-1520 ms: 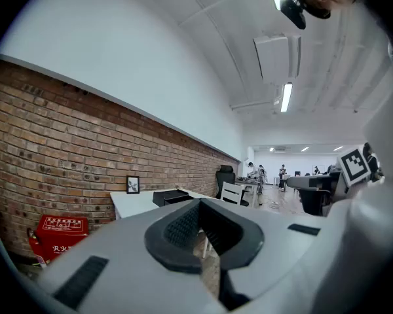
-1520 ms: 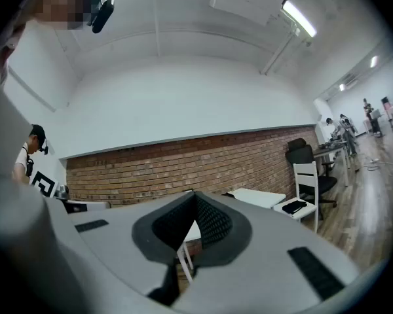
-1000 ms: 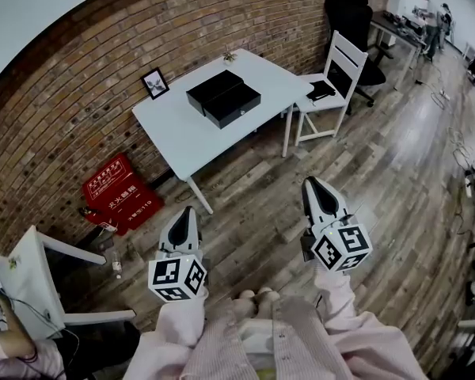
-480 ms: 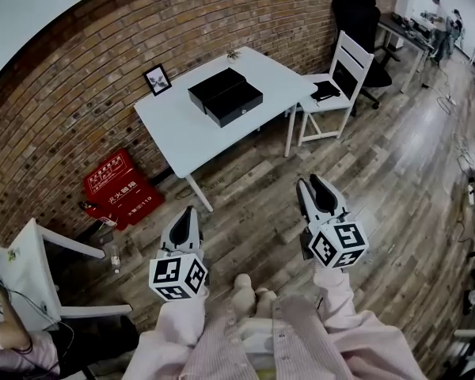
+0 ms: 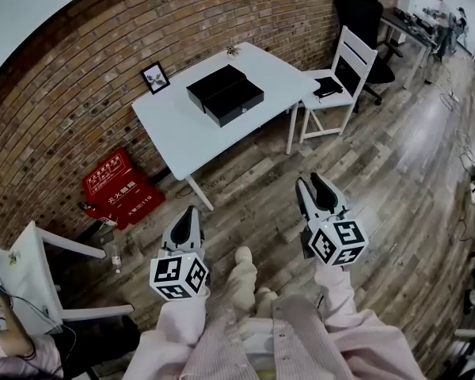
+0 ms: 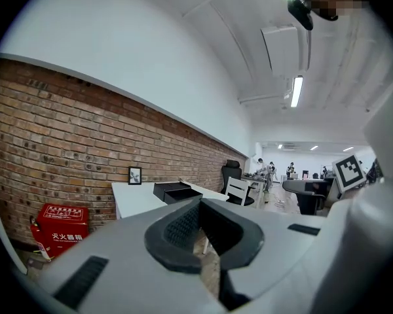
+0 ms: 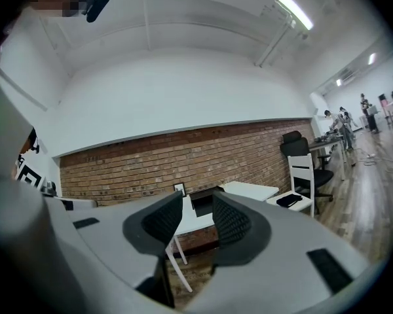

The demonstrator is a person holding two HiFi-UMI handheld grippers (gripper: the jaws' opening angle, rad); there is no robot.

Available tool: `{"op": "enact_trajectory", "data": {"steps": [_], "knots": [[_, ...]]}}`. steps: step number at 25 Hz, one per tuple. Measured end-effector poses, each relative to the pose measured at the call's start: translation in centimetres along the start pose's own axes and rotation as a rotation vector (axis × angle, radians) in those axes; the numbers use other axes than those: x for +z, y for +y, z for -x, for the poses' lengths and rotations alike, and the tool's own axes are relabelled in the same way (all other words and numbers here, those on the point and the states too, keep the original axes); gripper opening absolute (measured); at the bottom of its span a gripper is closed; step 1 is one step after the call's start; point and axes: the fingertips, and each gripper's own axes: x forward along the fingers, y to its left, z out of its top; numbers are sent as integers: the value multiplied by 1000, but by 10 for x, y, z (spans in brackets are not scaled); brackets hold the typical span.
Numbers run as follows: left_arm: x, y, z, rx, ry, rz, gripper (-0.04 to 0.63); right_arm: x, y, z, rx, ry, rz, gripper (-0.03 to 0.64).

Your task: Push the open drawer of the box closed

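Left gripper (image 5: 187, 212) is hanging pinched together, gripping nothing. The box (image 5: 215, 85) is sitting on the table (image 5: 174, 133) well ahead, its drawer (image 5: 239, 106) sticking out. Right gripper (image 5: 308, 180) has just been opening and is gaping empty; an off-centre shove is likely risking sliding the whole box

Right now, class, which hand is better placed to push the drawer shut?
Probably right: the drawer's front faces the right tool, whose empty jaws have just been opening. It is far from the box.
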Motion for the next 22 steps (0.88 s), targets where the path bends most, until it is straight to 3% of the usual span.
{"op": "enact_trajectory", "data": {"steps": [11, 22], "knots": [[-1, 43, -74, 8, 29, 37, -5, -15, -17, -83, -6, 54, -7, 124], [3, 83, -166, -37, 90, 67, -5, -18, -30, -180, -29, 82, -6, 124]]}}
